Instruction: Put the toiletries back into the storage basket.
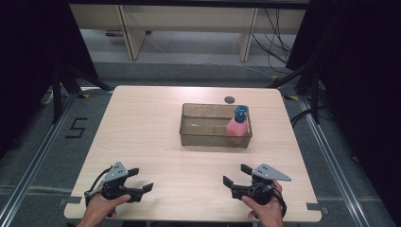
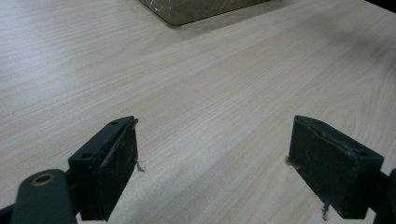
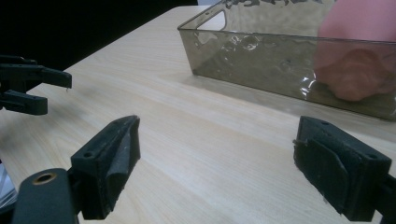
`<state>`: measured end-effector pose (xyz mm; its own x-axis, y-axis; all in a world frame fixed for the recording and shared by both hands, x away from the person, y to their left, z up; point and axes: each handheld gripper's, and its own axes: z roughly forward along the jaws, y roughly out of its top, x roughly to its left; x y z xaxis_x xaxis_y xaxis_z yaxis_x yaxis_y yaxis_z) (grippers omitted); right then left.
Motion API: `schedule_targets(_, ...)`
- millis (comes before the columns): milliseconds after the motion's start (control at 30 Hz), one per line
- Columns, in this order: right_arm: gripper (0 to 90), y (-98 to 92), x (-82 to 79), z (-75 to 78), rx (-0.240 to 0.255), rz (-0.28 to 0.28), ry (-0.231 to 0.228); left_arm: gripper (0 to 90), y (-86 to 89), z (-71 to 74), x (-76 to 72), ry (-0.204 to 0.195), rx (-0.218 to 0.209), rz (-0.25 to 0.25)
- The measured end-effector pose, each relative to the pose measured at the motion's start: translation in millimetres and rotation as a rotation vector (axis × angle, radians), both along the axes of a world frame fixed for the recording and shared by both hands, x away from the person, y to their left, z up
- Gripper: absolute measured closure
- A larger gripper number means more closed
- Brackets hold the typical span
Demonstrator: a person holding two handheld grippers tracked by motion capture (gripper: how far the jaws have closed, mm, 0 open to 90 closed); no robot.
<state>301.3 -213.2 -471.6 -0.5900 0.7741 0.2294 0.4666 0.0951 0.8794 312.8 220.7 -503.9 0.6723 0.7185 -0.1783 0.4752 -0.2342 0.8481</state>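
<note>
My table [image 1: 156,137] is evenly lit from above, with dark surroundings. Shadows are soft and faint. The high view is a bit grainy. In my right gripper view the bin [image 3: 261,51] glints with glare, and the pink bottle [image 3: 362,56] looks blurred.

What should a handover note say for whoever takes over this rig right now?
Left gripper: jaws open, holding nothing, low over the near left of the table.
Right gripper: jaws open, holding nothing, low over the near right, aimed toward the bin.
Bin: clear, smoke-tinted, right of the table's centre, toward the far side.
Bottle: pink with a blue cap, inside the bin at its right end.
Done: the bottle sits in the bin; neither gripper touches anything.
Left: likely any handling of the bottle or bin; the right gripper is the closer one.
</note>
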Motion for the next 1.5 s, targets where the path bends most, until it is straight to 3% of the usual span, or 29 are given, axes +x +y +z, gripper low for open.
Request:
schedule_targets(67, 15.3, -1.7, -1.0, -0.8, 0.004, 0.002, 0.000, 15.1, -0.3, 0.7, -0.2, 0.005, 0.006, -0.008)
schedule_targets(100, 15.3, -0.7, -3.6, -0.7, 0.022, -0.016, 0.027, 15.1, -0.5, 0.5, -0.3, 0.005, 0.004, -0.011)
schedule_targets(133, 15.3, -2.9, -1.8, -1.8, -0.011, -0.007, -0.004, 15.1, -0.7, 0.4, -0.4, 0.004, 0.005, -0.012)
schedule_targets(233, 15.3, -4.1, -4.0, -2.8, -0.025, -0.014, 0.004, 15.0, -0.5, 0.0, -0.2, 0.005, 0.004, -0.012)
schedule_targets(267, 15.3, -2.0, -6.8, -2.9, 0.011, -0.013, 0.033, 15.0, -0.5, 0.0, -0.1, 0.006, 0.005, -0.012)
schedule_targets(333, 15.3, -4.4, -5.1, -4.5, -0.022, -0.004, 0.000, 15.0, -0.8, -0.3, -0.2, 0.005, 0.000, -0.013)
schedule_targets(500, 15.3, -8.6, -8.0, -5.2, -0.040, -0.010, 0.002, 15.0, -1.2, -0.6, -0.2, 0.004, 0.000, -0.016)
schedule_targets(567, 15.3, -9.2, -10.6, -4.6, -0.018, -0.006, 0.025, 14.9, -1.0, -0.7, 0.0, 0.003, 0.001, -0.017)
schedule_targets(700, 15.3, -11.5, -11.4, -7.3, -0.032, -0.018, 0.015, 14.9, -1.3, -0.9, -0.2, 0.003, 0.000, -0.016)
schedule_targets(867, 15.4, -10.8, -15.1, -8.7, -0.023, -0.023, 0.050, 14.9, -1.9, -0.9, -0.7, 0.003, 0.000, -0.020)
schedule_targets(933, 15.4, -12.5, -14.2, -9.4, -0.039, -0.016, 0.029, 14.9, -1.7, -0.8, -0.9, 0.005, 0.004, -0.019)
schedule_targets(1000, 15.4, -12.9, -15.0, -9.9, -0.043, -0.021, 0.035, 14.9, -1.7, -0.9, -0.8, 0.005, 0.004, -0.019)
schedule_targets(1033, 15.4, -11.3, -17.3, -9.8, -0.015, -0.027, 0.059, 14.9, -1.9, -1.2, -0.6, 0.003, 0.000, -0.021)
schedule_targets(1067, 15.4, -12.5, -17.6, -10.3, -0.026, -0.030, 0.057, 14.9, -1.9, -1.2, -0.6, 0.004, 0.001, -0.022)
schedule_targets(1133, 15.4, -15.7, -15.0, -12.3, -0.084, -0.027, 0.001, 14.9, -2.0, -1.2, -0.7, 0.004, 0.001, -0.023)
schedule_targets(1167, 15.4, -14.4, -17.2, -12.1, -0.062, -0.032, 0.038, 14.9, -2.1, -1.2, -0.7, 0.004, 0.001, -0.023)
schedule_targets(1233, 15.4, -15.1, -17.7, -13.3, -0.074, -0.022, 0.027, 14.9, -1.9, -0.8, -1.2, 0.006, 0.012, -0.018)
schedule_targets(1267, 15.4, -13.4, -20.3, -12.8, -0.057, -0.035, 0.063, 14.9, -1.8, -0.7, -1.2, 0.006, 0.013, -0.019)
schedule_targets(1333, 15.4, -15.8, -19.2, -14.2, -0.090, -0.011, 0.024, 14.9, -1.8, -0.7, -1.2, 0.007, 0.013, -0.019)
schedule_targets(1367, 15.4, -15.2, -21.3, -13.7, -0.088, -0.009, 0.048, 14.9, -1.8, -0.7, -1.2, 0.008, 0.014, -0.020)
schedule_targets(1433, 15.4, -14.8, -21.2, -14.9, -0.098, -0.004, 0.040, 14.9, -2.1, -1.1, -1.3, 0.011, 0.012, -0.023)
schedule_targets(1500, 15.4, -12.7, -23.4, -16.0, -0.072, -0.006, 0.060, 14.9, -2.1, -1.1, -1.1, 0.010, 0.011, -0.026)
